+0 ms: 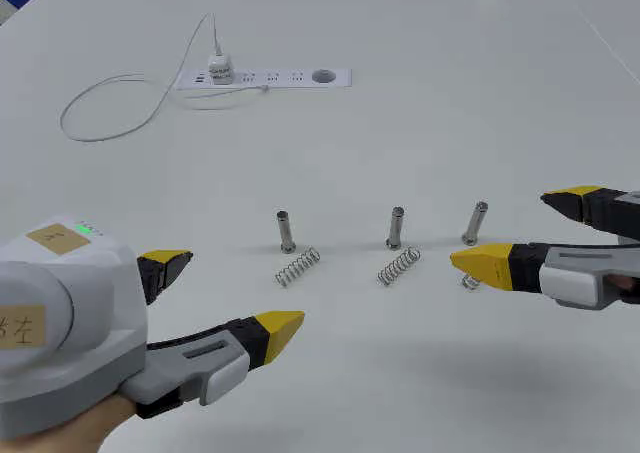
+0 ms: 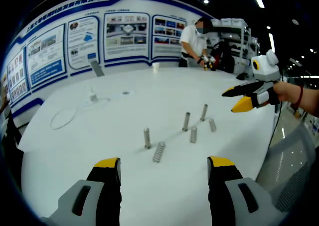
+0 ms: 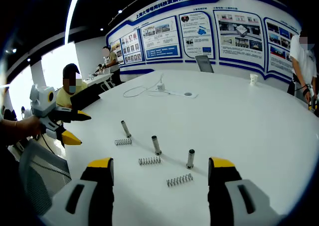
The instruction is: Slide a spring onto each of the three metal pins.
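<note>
Three short metal pins stand upright in a row on the white table: left pin (image 1: 285,230), middle pin (image 1: 395,227), right pin (image 1: 475,223). A loose spring lies in front of each: left spring (image 1: 298,266), middle spring (image 1: 399,266), and a third spring (image 1: 470,282) partly hidden behind a yellow jaw tip. My left gripper (image 1: 225,291) is open, near-left of the row. My right gripper (image 1: 510,228) is open beside the right pin. The right gripper view shows the pins (image 3: 156,145) and springs (image 3: 149,160) beyond my right gripper (image 3: 160,162). The left gripper view shows my left gripper (image 2: 164,162) short of a spring (image 2: 158,151).
A white power strip (image 1: 265,77) with a plugged-in charger and a looping white cable (image 1: 110,103) lies at the far side of the table. People stand and sit beyond the table edge (image 3: 70,94). A chair (image 3: 40,176) sits near the table.
</note>
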Demonstrator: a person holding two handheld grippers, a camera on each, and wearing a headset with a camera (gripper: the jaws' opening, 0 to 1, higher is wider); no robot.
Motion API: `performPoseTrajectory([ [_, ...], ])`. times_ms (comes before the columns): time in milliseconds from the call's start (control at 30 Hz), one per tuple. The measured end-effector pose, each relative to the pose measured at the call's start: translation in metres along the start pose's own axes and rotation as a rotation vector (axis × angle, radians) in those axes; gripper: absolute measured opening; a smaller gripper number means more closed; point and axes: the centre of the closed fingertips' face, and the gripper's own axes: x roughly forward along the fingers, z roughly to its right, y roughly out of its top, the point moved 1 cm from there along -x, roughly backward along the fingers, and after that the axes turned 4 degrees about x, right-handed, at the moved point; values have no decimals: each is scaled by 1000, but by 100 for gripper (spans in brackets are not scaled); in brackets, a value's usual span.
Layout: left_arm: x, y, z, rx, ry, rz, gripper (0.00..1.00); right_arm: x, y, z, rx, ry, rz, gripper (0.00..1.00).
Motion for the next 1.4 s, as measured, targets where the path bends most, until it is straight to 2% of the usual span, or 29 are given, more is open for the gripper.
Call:
performPoseTrajectory([
  [200, 8, -4, 0, 2, -8, -21, 69, -5, -2, -2, 17, 11, 25, 79],
  [600, 32, -14, -3, 97, -45, -64, 56, -15, -15, -4, 9, 32, 48, 78],
  [867, 50, -14, -4, 71, -85, -52, 47, -18, -22, -1, 17, 23, 47, 75],
  [1000, 59, -16, -7, 71, -95, -63, 40, -18, -24, 1, -21, 10, 31, 74],
  [1267, 75, -25, -12, 103, -115, -114, 31, -13, -22, -1, -43, 12, 33, 73],
  [1400, 83, -33, -12, 96, -131, -137, 27, -11, -26, -2, -50, 12, 20, 72],
])
